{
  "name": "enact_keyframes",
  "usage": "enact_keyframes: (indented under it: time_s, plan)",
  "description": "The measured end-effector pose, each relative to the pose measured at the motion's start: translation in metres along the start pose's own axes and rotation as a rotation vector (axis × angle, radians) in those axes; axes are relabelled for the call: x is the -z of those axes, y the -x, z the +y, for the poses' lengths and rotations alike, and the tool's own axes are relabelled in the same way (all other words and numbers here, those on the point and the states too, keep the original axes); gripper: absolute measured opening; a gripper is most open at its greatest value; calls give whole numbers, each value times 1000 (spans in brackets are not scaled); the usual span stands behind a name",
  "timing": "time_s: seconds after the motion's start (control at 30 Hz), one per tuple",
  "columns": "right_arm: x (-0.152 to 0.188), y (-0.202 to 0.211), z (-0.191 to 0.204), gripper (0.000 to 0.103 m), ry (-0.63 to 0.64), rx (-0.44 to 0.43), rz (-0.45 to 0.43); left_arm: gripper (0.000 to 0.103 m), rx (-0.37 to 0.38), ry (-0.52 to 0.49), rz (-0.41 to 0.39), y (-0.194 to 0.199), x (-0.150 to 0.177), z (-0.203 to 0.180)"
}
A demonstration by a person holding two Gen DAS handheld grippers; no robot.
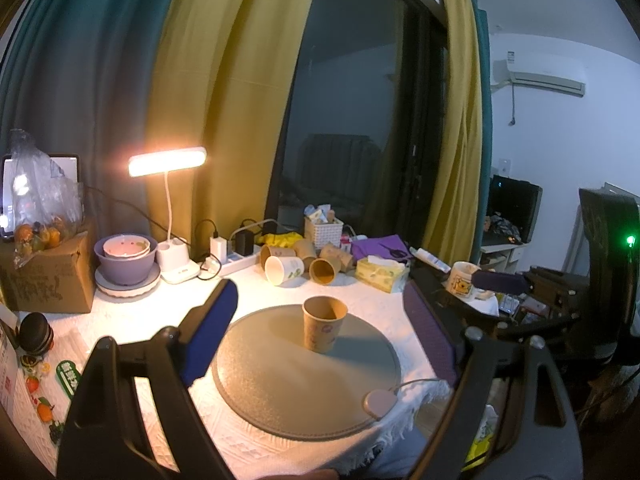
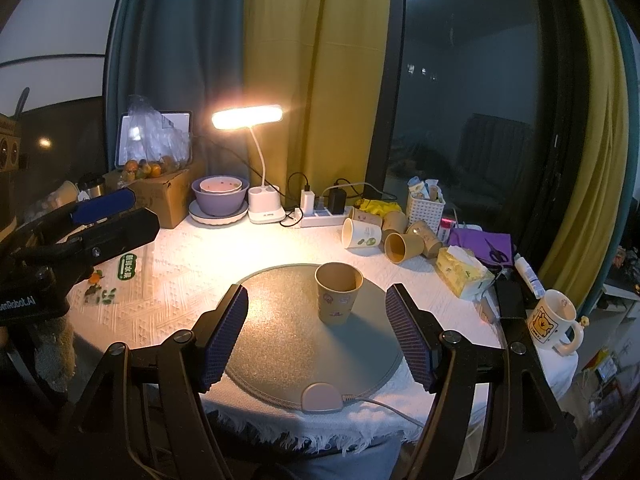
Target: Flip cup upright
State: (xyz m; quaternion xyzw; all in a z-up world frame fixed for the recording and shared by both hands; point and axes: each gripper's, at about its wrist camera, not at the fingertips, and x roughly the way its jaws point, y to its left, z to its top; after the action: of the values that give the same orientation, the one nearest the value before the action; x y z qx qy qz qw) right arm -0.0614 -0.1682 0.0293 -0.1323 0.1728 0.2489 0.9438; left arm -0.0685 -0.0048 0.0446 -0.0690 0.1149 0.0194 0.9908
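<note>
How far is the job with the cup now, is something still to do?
It looks done: the paper cup stands upright, mouth up, on the round mat. Nothing is in hand: the right gripper and left gripper are both open, apart from the cup. Nothing seems left, unless the cups lying on their sides at the back count too.

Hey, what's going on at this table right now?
A person holds a gripper in each hand over a round grey mat. A brown paper cup stands upright on the mat, mouth up, touched by nothing. The right gripper and the left gripper are both open, short of the cup. More paper cups lie tipped over near the window.
</note>
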Motion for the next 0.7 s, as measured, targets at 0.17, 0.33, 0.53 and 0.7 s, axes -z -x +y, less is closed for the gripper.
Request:
enact_keyframes:
  time_s: [0.17,0.33,0.53,0.7]
  plan:
    - [0,0,0,74,0,0,1,86,0,1,1,0,0,0]
    - [-1,0,0,74,-1,-1,2,86,1,1,2,0,-1,1]
    - [0,-1,1,74,1,-2,7,86,-2,4,1,0,2,2]
    - [0,0,1,74,0,-3,8,86,-3,5,1,0,1,2]
